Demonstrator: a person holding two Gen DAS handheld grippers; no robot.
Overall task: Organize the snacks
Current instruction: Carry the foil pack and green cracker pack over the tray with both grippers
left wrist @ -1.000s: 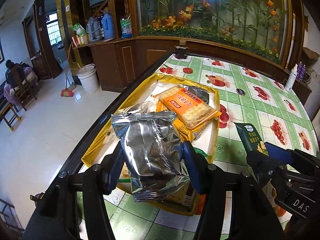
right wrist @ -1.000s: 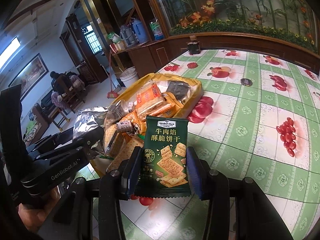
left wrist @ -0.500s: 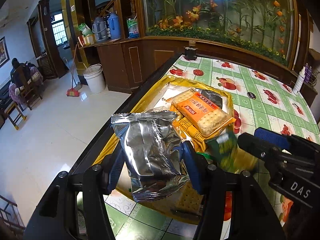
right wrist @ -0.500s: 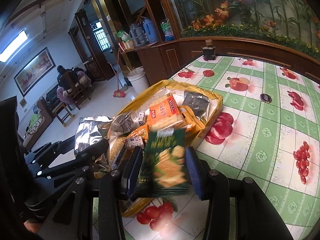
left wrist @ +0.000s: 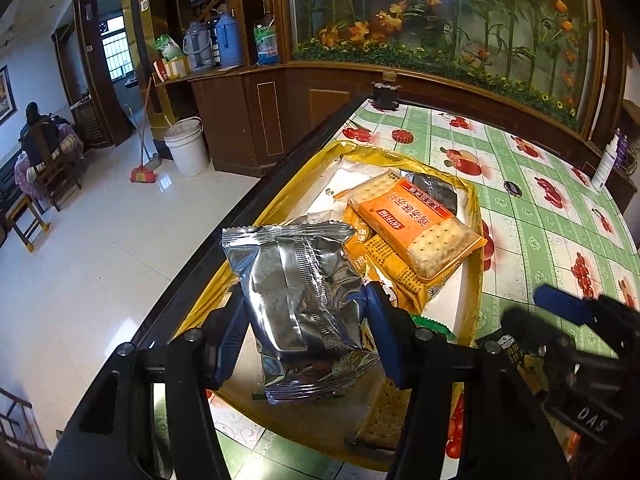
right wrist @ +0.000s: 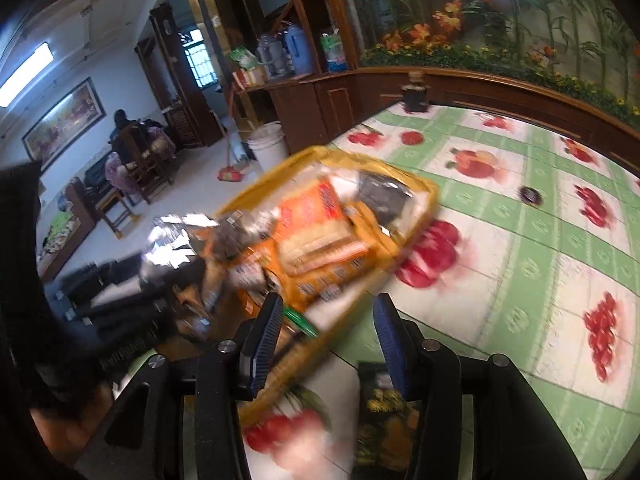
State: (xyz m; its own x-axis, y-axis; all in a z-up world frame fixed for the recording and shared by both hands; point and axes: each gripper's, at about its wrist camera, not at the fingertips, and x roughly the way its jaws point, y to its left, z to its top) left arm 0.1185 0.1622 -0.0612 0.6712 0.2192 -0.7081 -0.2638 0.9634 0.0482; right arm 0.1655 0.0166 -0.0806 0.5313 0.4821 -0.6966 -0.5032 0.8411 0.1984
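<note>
Silver pouch (left wrist: 300, 292) clamped in our left gripper (left wrist: 308, 328) over the tray (left wrist: 280, 208) for stowing, right gripper (right wrist: 326, 340) jaws just opening, green pack (right wrist: 384, 420) dropped beneath.

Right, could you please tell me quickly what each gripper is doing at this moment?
Left gripper: closed on the silver foil packet.
Right gripper: open, jaws have just been opening; the green biscuit packet lies below them, ungripped.

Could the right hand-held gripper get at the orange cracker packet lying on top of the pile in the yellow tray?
Probably yes: the right hand-held gripper is open and empty, and the orange cracker packet lies uncovered atop the yellow tray pile.
</note>
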